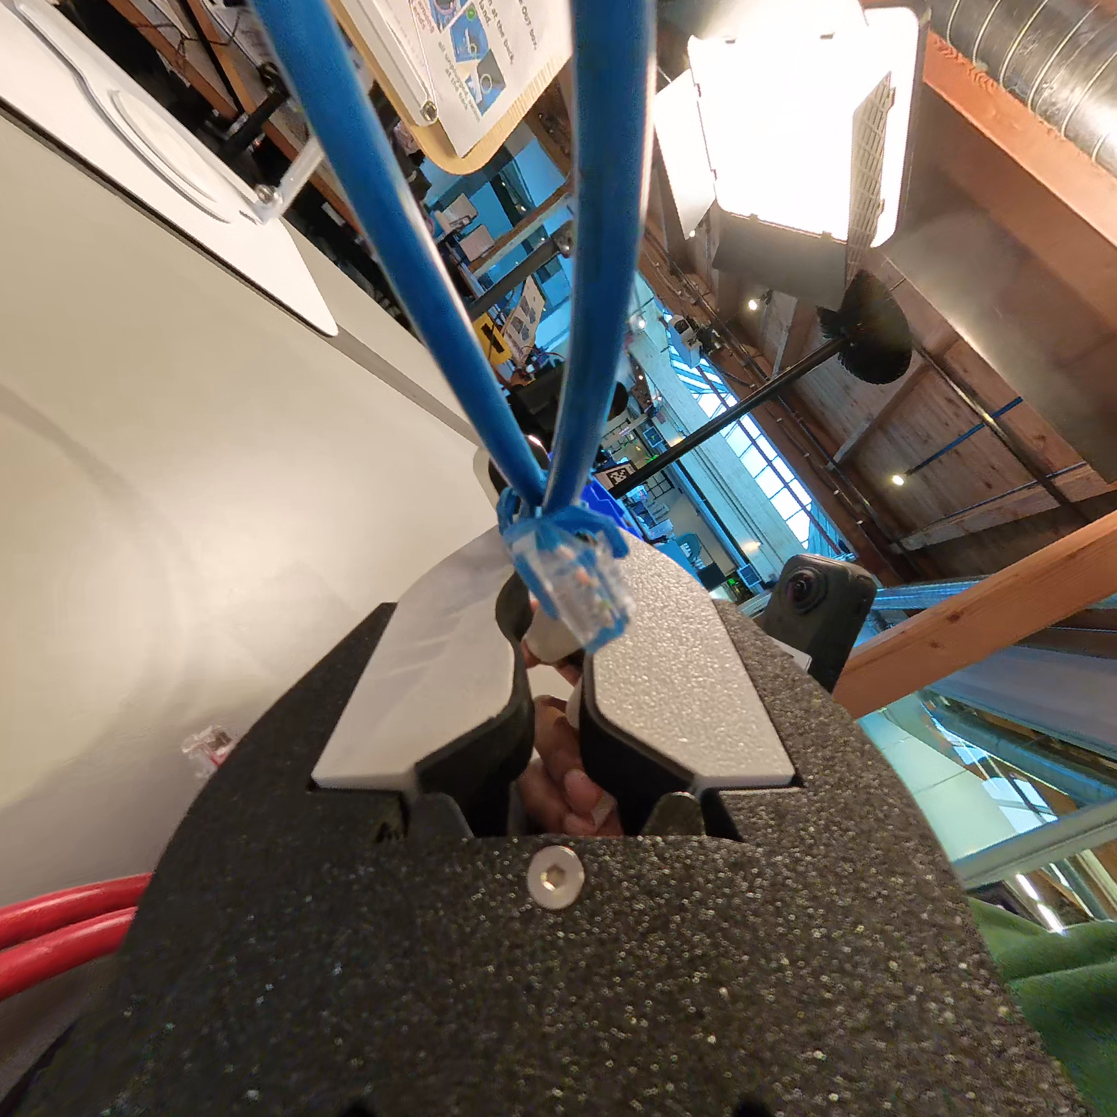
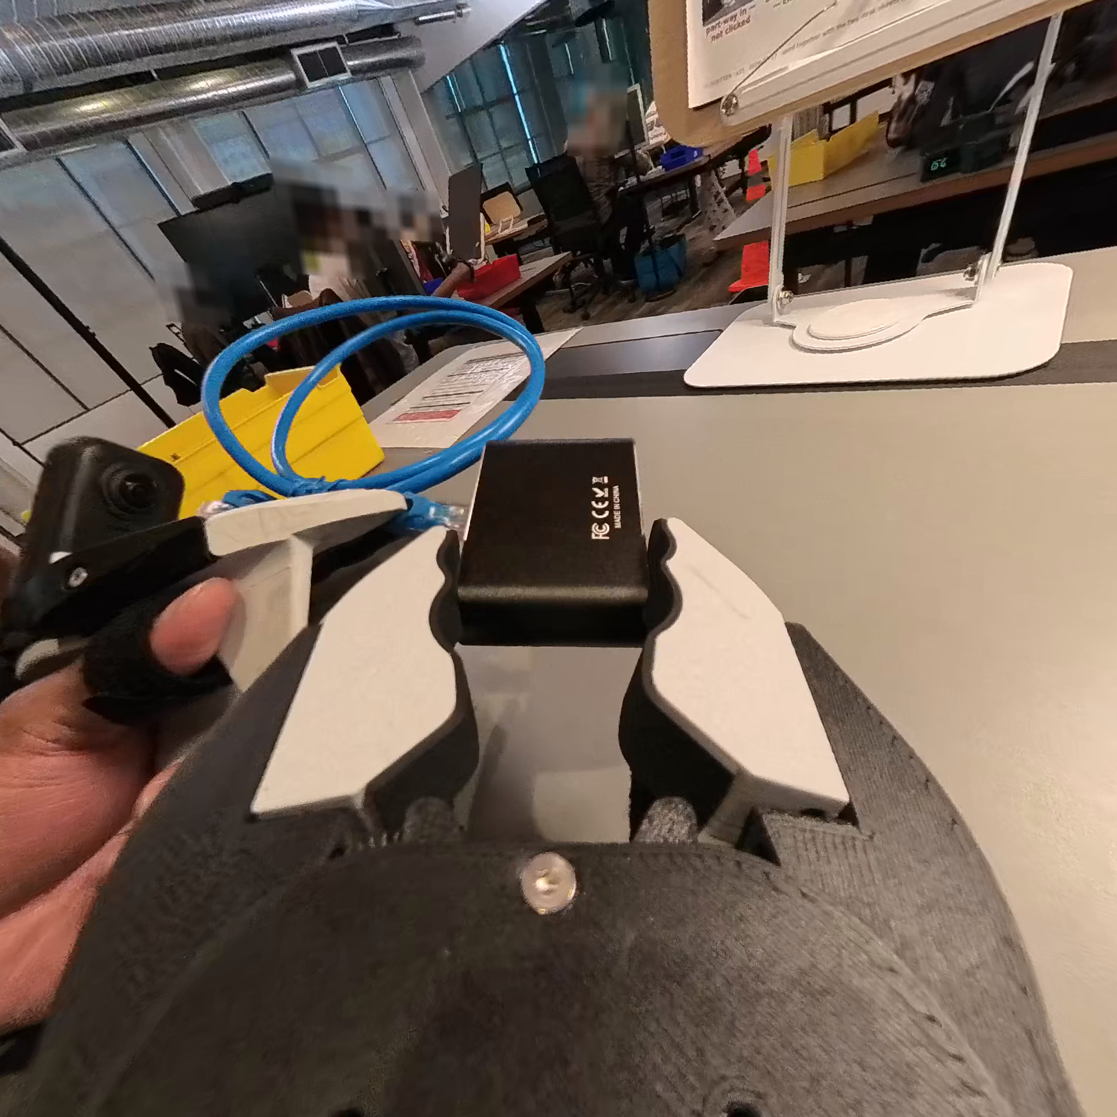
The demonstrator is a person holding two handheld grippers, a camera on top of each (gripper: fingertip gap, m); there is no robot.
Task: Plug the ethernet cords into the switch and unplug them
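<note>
My right gripper (image 2: 551, 544) is shut on the near end of a black switch (image 2: 544, 501) and holds it over the grey table (image 2: 876, 574), marked face up. Its ports are hidden. My left gripper (image 1: 565, 568) is shut on a looped blue ethernet cord (image 1: 423, 272) near its tied ends. One clear plug (image 1: 574, 583) sticks out over the fingertips. In the right wrist view the left gripper (image 2: 338, 511) holds the cord (image 2: 375, 314) beside the switch. A plug (image 2: 440, 515) lies close to the switch's left edge; I cannot tell whether it touches.
A white stand base (image 2: 906, 356) with a sign board stands at the table's back right. A yellow bin (image 2: 260, 435) is at the back left. Red cords (image 1: 60, 931) and a small clear plastic piece (image 1: 205, 746) lie on the table. A person's hand (image 2: 72, 755) holds the left gripper.
</note>
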